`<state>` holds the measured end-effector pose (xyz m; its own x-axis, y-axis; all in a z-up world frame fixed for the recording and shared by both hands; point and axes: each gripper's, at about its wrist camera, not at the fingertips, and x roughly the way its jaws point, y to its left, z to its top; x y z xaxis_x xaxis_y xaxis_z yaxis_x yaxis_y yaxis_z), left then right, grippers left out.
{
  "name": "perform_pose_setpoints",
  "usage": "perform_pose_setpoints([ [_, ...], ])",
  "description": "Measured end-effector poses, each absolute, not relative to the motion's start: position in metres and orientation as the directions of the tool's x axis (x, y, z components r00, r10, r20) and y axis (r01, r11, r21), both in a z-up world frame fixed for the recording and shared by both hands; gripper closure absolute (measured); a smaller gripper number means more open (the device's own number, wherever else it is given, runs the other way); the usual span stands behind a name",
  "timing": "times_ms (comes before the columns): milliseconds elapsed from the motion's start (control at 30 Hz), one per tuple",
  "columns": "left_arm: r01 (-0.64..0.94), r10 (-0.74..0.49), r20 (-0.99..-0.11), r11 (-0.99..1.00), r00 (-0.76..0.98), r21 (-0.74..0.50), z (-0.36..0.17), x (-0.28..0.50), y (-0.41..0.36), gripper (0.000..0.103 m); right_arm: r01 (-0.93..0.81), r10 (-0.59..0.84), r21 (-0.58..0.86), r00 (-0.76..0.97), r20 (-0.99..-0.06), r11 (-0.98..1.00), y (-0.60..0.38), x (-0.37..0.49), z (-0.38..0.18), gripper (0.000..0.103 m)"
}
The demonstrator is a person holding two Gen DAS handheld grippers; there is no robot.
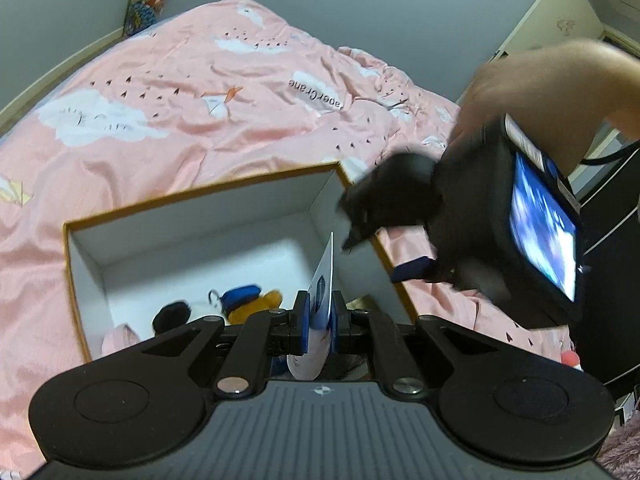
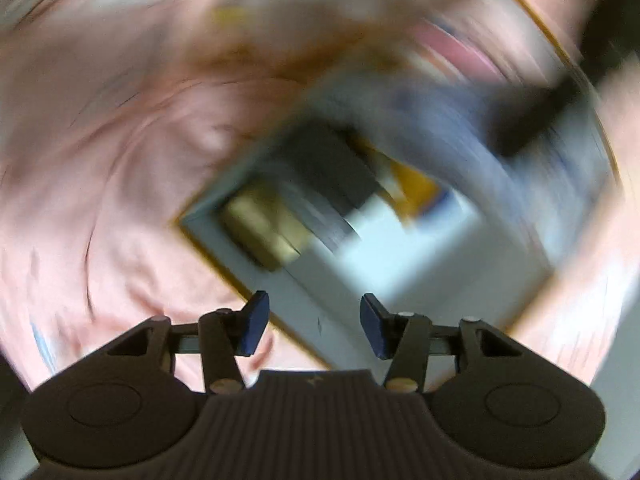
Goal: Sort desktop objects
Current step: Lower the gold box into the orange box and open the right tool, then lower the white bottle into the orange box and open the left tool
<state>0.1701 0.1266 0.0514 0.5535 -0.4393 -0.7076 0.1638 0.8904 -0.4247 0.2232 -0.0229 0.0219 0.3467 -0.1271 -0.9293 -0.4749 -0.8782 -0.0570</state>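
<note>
While our left gripper [image 1: 320, 322] stays out of the box, its blue pads are clamped on a thin white-and-blue card [image 1: 325, 280] that stands on edge between them, poised above the near part of the open box [image 1: 200, 204]. Already inside the box we see a small orange plush with a blue cap [image 1: 250, 300] and a black-and-white plush [image 1: 176, 314] lying on the white floor at the near side, with something pink [image 1: 116, 338] by the near-left corner. We judge the sort to be partly done: those pieces are in, the card is next, and we cannot tell what else waits outside.

Our right gripper [image 2: 314, 326] has its jaws apart and holds nothing; its view is badly smeared, showing only the box below with a gold block [image 2: 260, 228] and other blurred contents. From the left wrist it hangs over the box's right wall.

Room is generous: the far half of the box floor is bare. The orange-trimmed rim and the right gripper crowding the right wall are the edges we should mind, so we would release the card toward the middle. The pink bedspread [image 1: 180, 92] around the box is soft and unobstructed.
</note>
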Motion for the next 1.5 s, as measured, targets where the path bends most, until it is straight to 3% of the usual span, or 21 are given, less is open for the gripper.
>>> perform_pose_setpoints([
  [100, 0.182, -0.432, -0.709, 0.897, 0.557, -0.403, 0.052, 0.182, 0.116, 0.092, -0.718, -0.016, -0.236, 0.326, -0.945, -0.655, -0.024, 0.252, 0.038, 0.061],
  [167, 0.205, -0.434, -0.704, 0.898, 0.562, -0.390, 0.052, 0.191, 0.107, 0.092, -0.817, 0.056, -0.285, 0.298, -0.953, -0.502, -0.036, 0.268, 0.050, 0.077],
  [333, 0.293, -0.444, -0.694, 0.896, 0.567, -0.334, 0.046, 0.215, 0.079, 0.092, -0.920, 0.232, -0.357, 0.317, -0.920, -0.162, -0.088, 0.292, 0.066, 0.078],
  [500, 0.358, -0.425, -0.702, 0.899, 0.571, -0.253, 0.030, 0.241, 0.052, 0.092, -0.950, 0.333, -0.296, 0.312, -0.890, 0.098, -0.135, 0.303, 0.063, 0.077],
  [833, 0.466, -0.478, -0.708, 0.853, 0.520, -0.234, -0.003, 0.254, 0.035, 0.092, -0.953, 0.375, -0.191, 0.271, -0.887, 0.237, -0.156, 0.298, 0.010, 0.077],
  [1267, 0.593, -0.546, -0.766, 0.756, 0.338, -0.278, -0.025, 0.261, 0.028, 0.092, -0.950, 0.380, -0.140, 0.244, -0.892, 0.281, -0.155, 0.304, -0.007, 0.077],
  [1500, 0.675, -0.481, -0.805, 0.724, 0.347, -0.142, -0.032, 0.249, 0.005, 0.092, -0.952, 0.381, -0.139, 0.241, -0.893, 0.274, -0.156, 0.298, -0.007, 0.077],
])
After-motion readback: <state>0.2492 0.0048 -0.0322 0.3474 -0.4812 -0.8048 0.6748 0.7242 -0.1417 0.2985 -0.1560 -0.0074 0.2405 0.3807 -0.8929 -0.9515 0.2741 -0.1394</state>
